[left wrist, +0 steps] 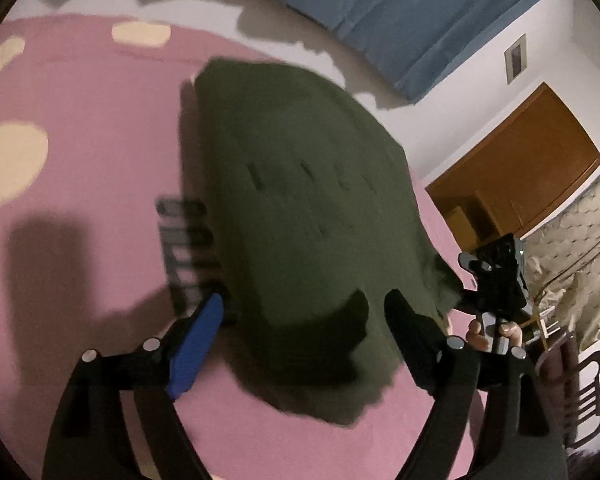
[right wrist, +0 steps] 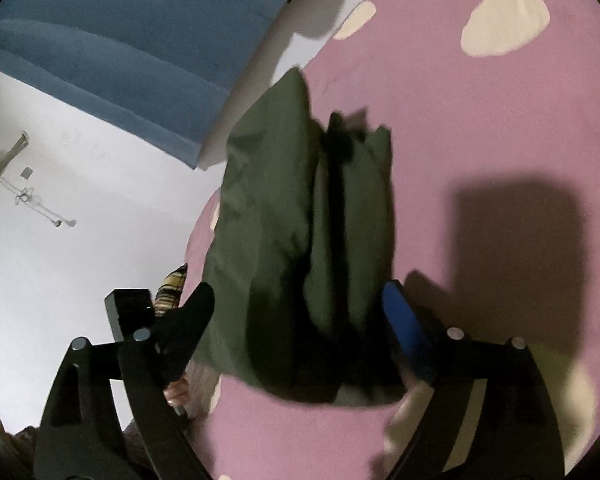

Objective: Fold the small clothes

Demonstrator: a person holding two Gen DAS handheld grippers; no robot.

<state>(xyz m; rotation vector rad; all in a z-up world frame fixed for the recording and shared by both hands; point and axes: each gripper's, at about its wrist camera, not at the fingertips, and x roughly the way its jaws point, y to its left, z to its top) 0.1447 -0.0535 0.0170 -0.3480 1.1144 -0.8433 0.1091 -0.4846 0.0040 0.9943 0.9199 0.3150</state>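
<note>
A dark green garment lies on the pink bed cover, which has cream spots. In the left wrist view its near edge sits between the wide-apart fingers of my left gripper, and neither the blue pad nor the black finger presses on the cloth. My right gripper is at the garment's right corner, with a hand under it. In the right wrist view the garment stands in loose lengthwise folds between the spread fingers of my right gripper, which is open.
A blue padded headboard and a white wall lie beyond the bed. A brown wooden cabinet, a quilted mattress and a dark chair stand to the right. A blurred dark striped patch shows at the garment's left edge.
</note>
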